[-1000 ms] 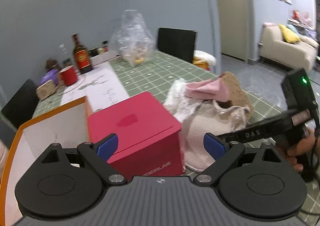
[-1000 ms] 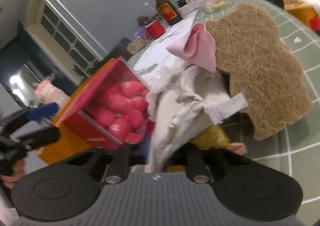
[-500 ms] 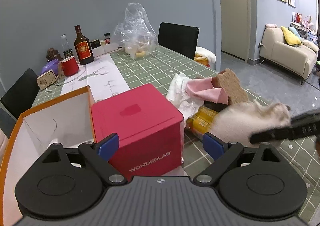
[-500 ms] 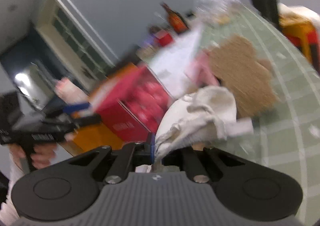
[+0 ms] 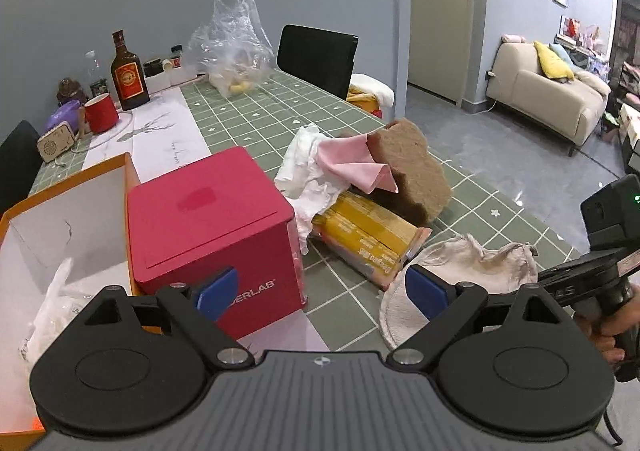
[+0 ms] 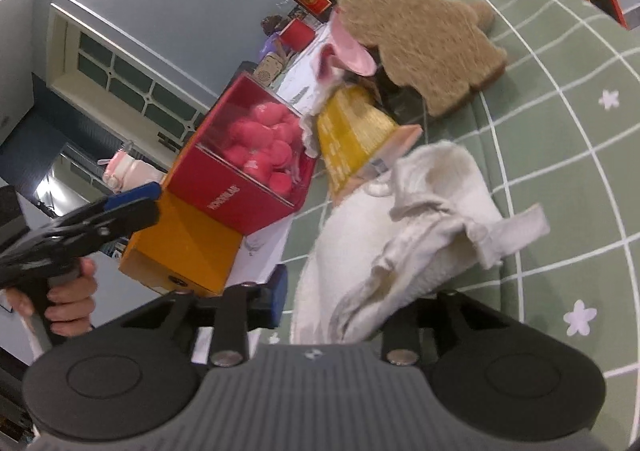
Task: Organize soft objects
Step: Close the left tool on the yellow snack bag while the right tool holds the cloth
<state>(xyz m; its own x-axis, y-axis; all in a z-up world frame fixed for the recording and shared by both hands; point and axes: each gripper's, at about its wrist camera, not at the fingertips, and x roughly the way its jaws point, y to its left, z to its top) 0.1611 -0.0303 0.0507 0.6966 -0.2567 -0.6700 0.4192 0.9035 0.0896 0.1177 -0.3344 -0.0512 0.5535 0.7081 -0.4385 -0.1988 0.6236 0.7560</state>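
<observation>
A cream cloth (image 5: 472, 271) lies on the green checked table near its front edge, also in the right wrist view (image 6: 404, 235). My right gripper (image 6: 352, 303) is open around it, jaws apart on either side; it shows at the right edge in the left wrist view (image 5: 576, 279). My left gripper (image 5: 320, 287) is open and empty above the red box (image 5: 212, 227). Behind lie a pink cloth (image 5: 356, 167), a white crumpled cloth (image 5: 308, 171), a brown fibre pad (image 5: 412, 167) and a yellow packet (image 5: 368, 227).
An orange box (image 5: 60, 235) with white plastic inside stands left of the red box. A bottle (image 5: 128, 75), red mug (image 5: 100, 113) and plastic bag (image 5: 232, 47) stand at the table's far end. A black chair (image 5: 316, 55) is behind. The table edge runs along the right.
My right gripper pulled the cream cloth off the pile toward the front edge, set it on the table and opened its jaws. The yellow packet is now uncovered. My left gripper stayed open.
</observation>
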